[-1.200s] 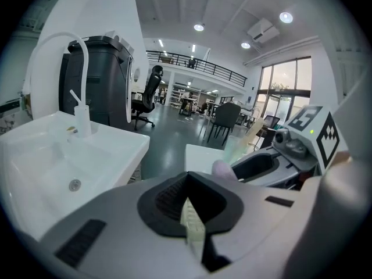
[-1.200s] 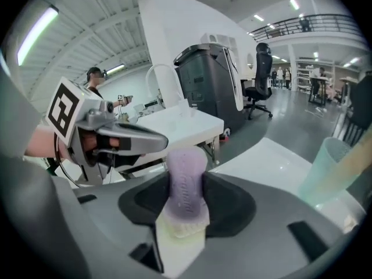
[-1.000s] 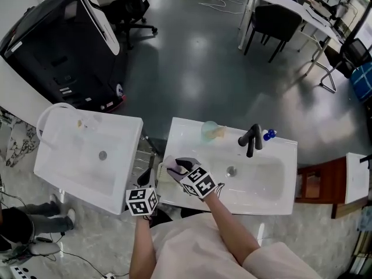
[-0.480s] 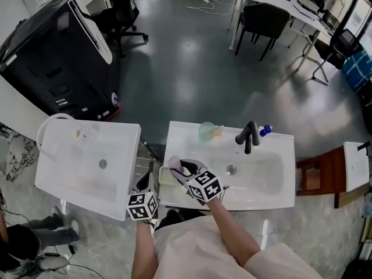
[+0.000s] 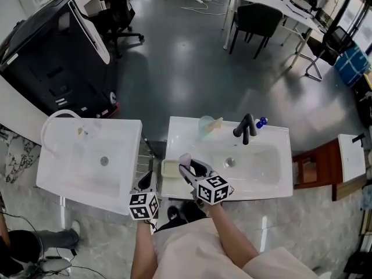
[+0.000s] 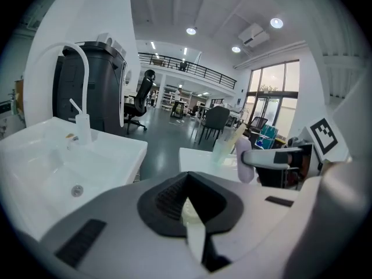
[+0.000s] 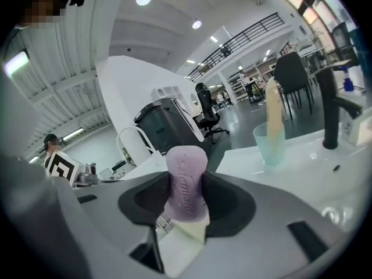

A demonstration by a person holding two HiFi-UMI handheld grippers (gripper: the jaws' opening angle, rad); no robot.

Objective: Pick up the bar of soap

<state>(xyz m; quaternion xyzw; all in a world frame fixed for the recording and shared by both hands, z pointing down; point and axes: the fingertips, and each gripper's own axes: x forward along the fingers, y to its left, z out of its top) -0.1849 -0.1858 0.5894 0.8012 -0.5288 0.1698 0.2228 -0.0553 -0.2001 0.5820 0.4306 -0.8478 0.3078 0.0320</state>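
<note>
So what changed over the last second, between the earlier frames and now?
The right gripper, already clamped on the purple soap, lifted it off the soap dish, up and slightly right over the sink. The dish now shows bare. Unchanged: grip on the soap, left gripper shut and empty beside the sink, cup, tap.

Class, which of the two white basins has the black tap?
The right-hand basin in the head view, which also bears the green cup; the left basin has a white tap.
</note>
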